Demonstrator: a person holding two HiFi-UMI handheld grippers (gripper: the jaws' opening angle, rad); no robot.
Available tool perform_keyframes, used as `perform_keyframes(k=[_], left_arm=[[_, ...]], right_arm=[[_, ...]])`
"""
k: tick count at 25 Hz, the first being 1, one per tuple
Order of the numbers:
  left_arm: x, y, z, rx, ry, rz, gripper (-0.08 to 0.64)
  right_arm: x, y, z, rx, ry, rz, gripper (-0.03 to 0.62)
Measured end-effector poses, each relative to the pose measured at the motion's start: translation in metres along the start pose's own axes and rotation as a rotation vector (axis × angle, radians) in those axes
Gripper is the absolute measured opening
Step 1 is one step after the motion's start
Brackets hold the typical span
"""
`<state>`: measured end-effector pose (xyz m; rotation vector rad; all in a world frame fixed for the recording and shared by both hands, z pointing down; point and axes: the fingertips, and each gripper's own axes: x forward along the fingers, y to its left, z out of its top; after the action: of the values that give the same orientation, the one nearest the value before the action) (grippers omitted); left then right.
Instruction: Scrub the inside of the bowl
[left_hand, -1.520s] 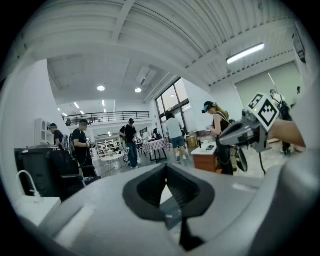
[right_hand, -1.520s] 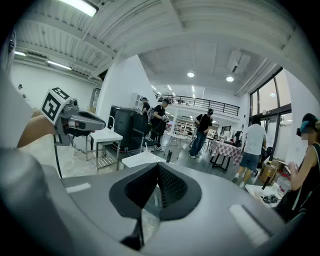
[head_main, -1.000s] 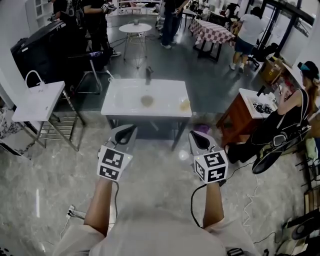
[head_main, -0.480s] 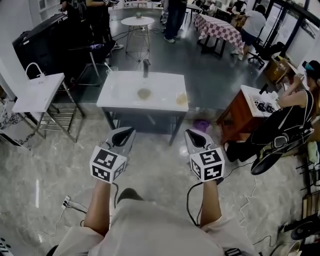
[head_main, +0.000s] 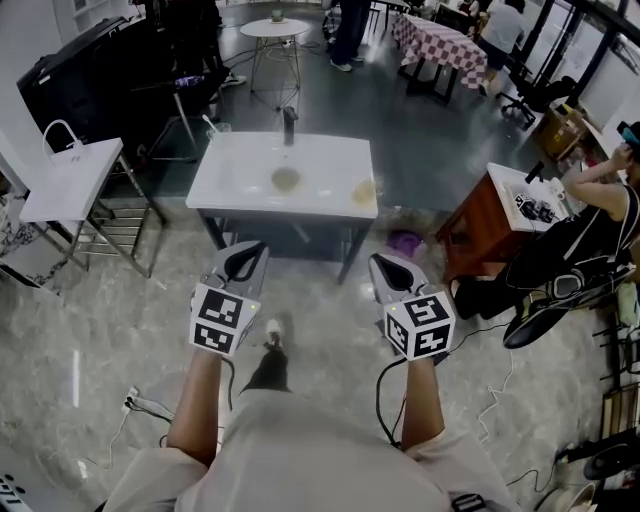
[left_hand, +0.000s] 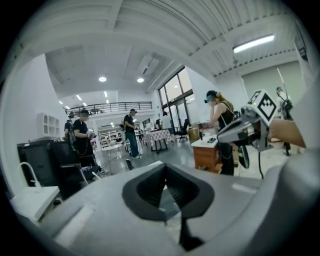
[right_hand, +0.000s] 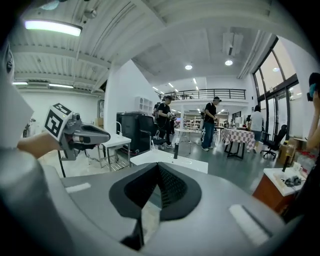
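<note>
**Approach stage: both grippers closed and empty, bowl not yet reached**

Nearest the person, the left gripper (head_main: 258, 251) and the right gripper (head_main: 381, 263) are held side by side over the pale floor, both aimed at the table. Each gripper's own view shows its jaws pressed together with nothing between them.

Beyond them stands the white table (head_main: 330, 160), well apart from both grippers. At its middle lies a small brownish round item, judged to be the bowl (head_main: 285, 180), though it is too small to confirm. Near the table's right edge sits a yellowish object (head_main: 363, 191), possibly the scrubber. A dark upright item (head_main: 289, 125) stands at the far edge.

Assessment: scrubbing has not begun. To do this step well, the person should face the table squarely and open the jaws before reaching in. The left gripper is better placed to steady the bowl by its rim, and the right to take the yellowish object. The main risk is an unheld bowl sliding on the smooth top.
</note>
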<state>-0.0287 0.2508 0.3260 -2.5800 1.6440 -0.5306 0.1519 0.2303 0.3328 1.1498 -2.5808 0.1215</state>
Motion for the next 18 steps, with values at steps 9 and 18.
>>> perform_keyframes(k=[9, 18], left_arm=[[0.099, 0.081, 0.002, -0.021, -0.012, -0.029, -0.006], [0.19, 0.174, 0.008, -0.024, 0.019, -0.063, -0.006]], right_arm=[[0.104, -0.055, 0.028, 0.025, -0.007, -0.012, 0.006], [0.218, -0.102, 0.051, -0.069, 0.121, -0.08, 0.006]])
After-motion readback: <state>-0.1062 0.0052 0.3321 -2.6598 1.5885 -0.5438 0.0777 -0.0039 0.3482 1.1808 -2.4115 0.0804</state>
